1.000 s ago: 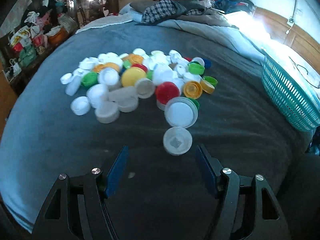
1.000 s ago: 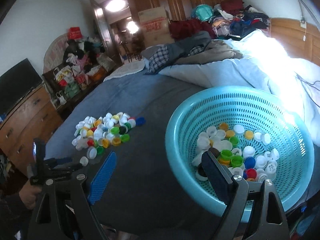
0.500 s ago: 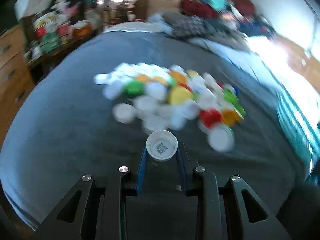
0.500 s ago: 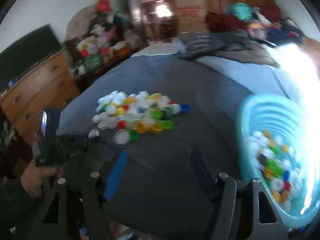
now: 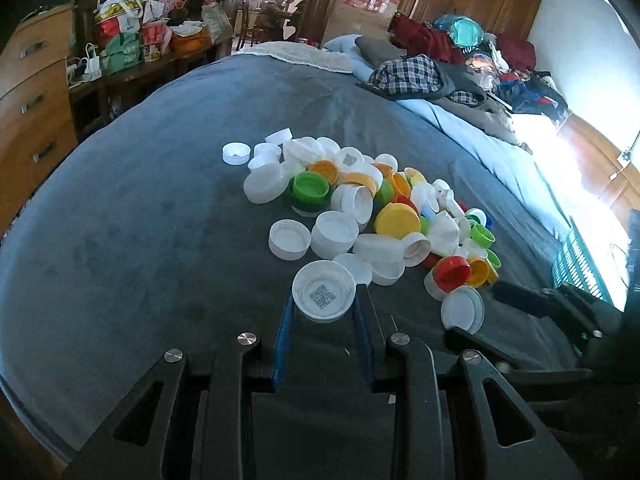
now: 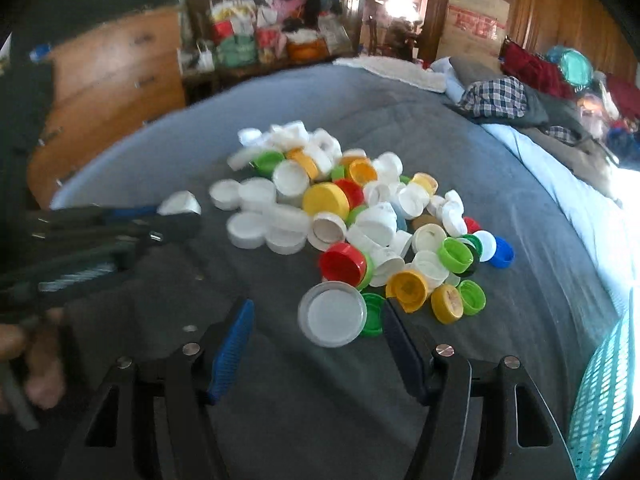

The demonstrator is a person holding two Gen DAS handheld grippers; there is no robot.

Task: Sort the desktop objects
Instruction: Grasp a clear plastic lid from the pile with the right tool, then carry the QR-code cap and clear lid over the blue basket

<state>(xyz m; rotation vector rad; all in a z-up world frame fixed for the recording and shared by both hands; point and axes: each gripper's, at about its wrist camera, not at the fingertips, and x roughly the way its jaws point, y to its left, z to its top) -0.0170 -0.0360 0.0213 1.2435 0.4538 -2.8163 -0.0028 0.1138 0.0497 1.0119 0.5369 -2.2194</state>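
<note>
A wide bed (image 5: 152, 216) under a grey-blue cover is carrying everything, and the work is being done near its front edge. A teal basket (image 6: 604, 396) is being glimpsed at the bed's right edge, seemingly the place where sorted pieces are being collected. A heap of bottle caps (image 5: 372, 204), mostly white with yellow, green and red among them, is lying spread across the middle of the bed. A second ago the left gripper (image 5: 324, 312) was being held open around a white cap on the cover; now it is being kept clenched on that white cap with a printed code (image 5: 323, 296), which is being carried clear of the heap at its near side, so one more piece is judged ready for the basket. The right gripper (image 6: 318, 340), which was hanging over the basket a second ago, is now being brought low over the near-right side of the heap, its jaws partly spread and gripping nothing. A large clear-rimmed white lid (image 6: 332, 314) is lying between them, untouched by either pad, and is likely being lined up as the next pick.
</note>
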